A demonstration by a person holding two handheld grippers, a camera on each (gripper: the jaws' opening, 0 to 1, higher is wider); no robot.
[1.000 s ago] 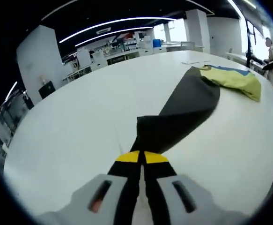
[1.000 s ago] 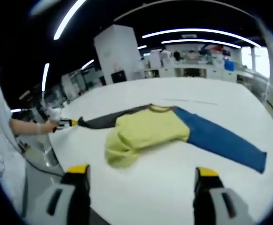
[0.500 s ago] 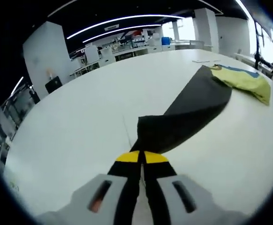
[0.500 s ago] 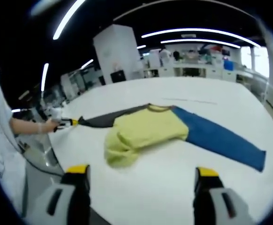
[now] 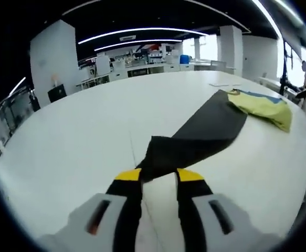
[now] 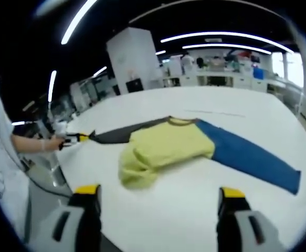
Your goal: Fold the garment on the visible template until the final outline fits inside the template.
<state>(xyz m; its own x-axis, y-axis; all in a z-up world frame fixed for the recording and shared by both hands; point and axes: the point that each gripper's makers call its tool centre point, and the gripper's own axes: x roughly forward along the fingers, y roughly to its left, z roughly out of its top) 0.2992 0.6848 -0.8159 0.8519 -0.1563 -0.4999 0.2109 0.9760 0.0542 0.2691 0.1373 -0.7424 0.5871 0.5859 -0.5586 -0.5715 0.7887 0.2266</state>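
Note:
A long-sleeved garment lies stretched out on the white table: a yellow body bunched at its near end, a blue sleeve and a dark grey sleeve. In the left gripper view the dark sleeve runs from the yellow body down to my left gripper, whose jaws stand apart with the cuff's edge lying between the tips. From the right gripper view, the left gripper sits at the sleeve's end in a person's hand. My right gripper is open over bare table, short of the yellow body.
A thin line is drawn on the table beside the cuff, and another thin line lies beyond the collar. The table edge runs close on the left. Benches and a white pillar stand far behind.
My left gripper's jaws have parted from the dark sleeve's cuff, which they held shut before. The right gripper and the garment's body stay as they were.

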